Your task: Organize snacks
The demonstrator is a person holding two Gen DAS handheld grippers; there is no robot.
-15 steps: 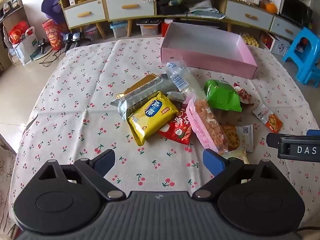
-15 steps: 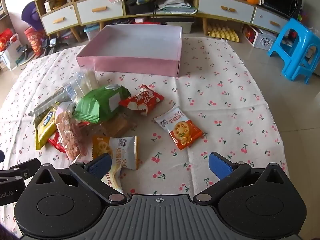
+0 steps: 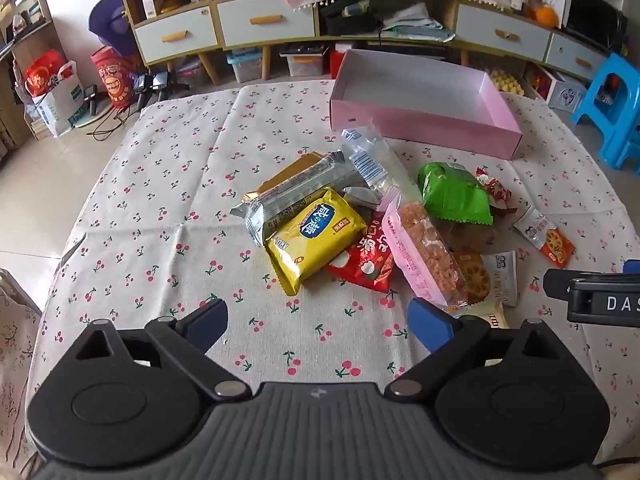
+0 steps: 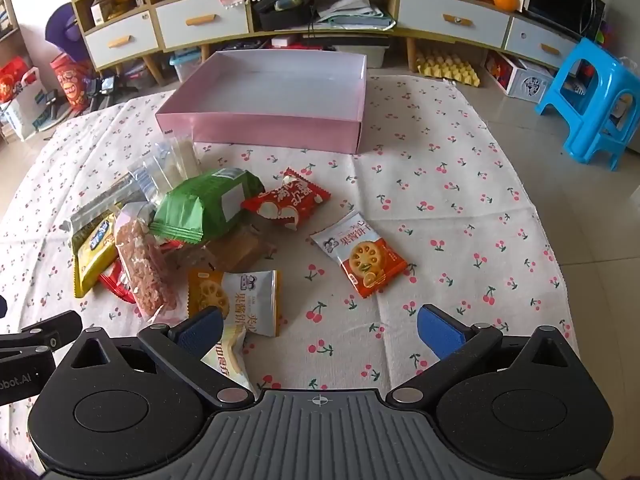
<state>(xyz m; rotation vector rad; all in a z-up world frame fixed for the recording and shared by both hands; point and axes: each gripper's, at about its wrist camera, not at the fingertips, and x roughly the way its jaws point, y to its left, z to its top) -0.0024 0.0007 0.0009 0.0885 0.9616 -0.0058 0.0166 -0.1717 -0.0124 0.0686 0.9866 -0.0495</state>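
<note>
snack pile [image 3: 360, 232] | pink box [image 4: 280, 128] behind | blue stool [image 4: 592, 108] right

Snack heap on table, box behind it.
Shallow pink cardboard box [image 4: 276, 124] sits behind heap; orange-white biscuit packet [image 4: 362, 254] lies apart, right of green foil pack [image 4: 200, 208].

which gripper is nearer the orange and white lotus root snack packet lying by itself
Right. The right gripper hovers open just short of the orange-and-white packet; the left gripper is over by the yellow packet, the pile between them.
</note>
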